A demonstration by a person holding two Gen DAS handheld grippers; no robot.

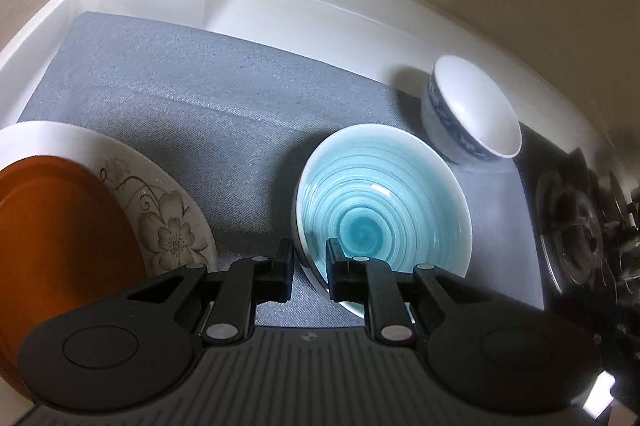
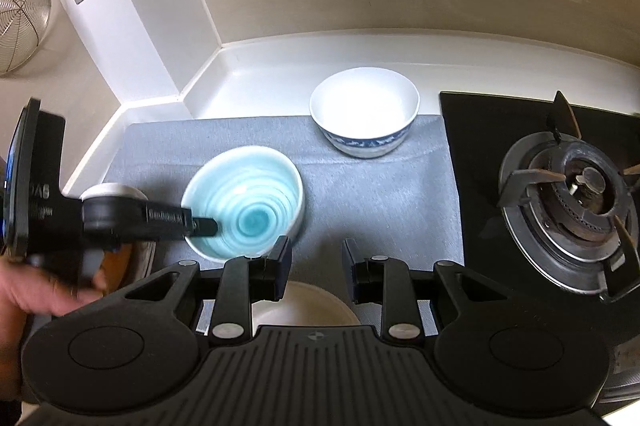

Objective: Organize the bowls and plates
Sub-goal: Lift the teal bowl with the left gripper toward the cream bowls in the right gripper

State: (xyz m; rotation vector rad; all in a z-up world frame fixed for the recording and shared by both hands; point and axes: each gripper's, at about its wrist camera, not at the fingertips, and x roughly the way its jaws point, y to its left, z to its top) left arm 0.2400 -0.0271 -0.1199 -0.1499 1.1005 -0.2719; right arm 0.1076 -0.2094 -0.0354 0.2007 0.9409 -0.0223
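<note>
There are two bowls and two plates on the grey mat (image 1: 168,74), and one more pale dish under the right gripper. The first bowl is the turquoise bowl (image 1: 380,210), with ring lines inside; it is in the middle of the mat, lifted on one side and tilted, so its opening points up and toward the back wall. A bowl is round, so it has no long axis. The left gripper (image 1: 309,276) clamps the near rim of this bowl: one finger (image 1: 335,274) is inside and the other is outside, both pressing on the wall. From the right wrist view the same gripper (image 2: 202,226) comes from the left side, with the person's hand (image 2: 48,294) behind it.

The second bowl is the white bowl with blue pattern (image 2: 364,112). It stands upright at the back right part of the mat, apart from the turquoise bowl and near the gas stove (image 2: 576,194), which has one burner in view.

At the left, one flower-pattern plate (image 1: 168,218) lies flat, and one orange plate (image 1: 60,246) lies on top of it.

The right gripper (image 2: 316,272) hangs above the front edge of the mat, jaws apart, with nothing between them. The cream dish (image 2: 304,308) is below it, mostly hidden; I cannot tell if it is a plate or a bowl.
</note>
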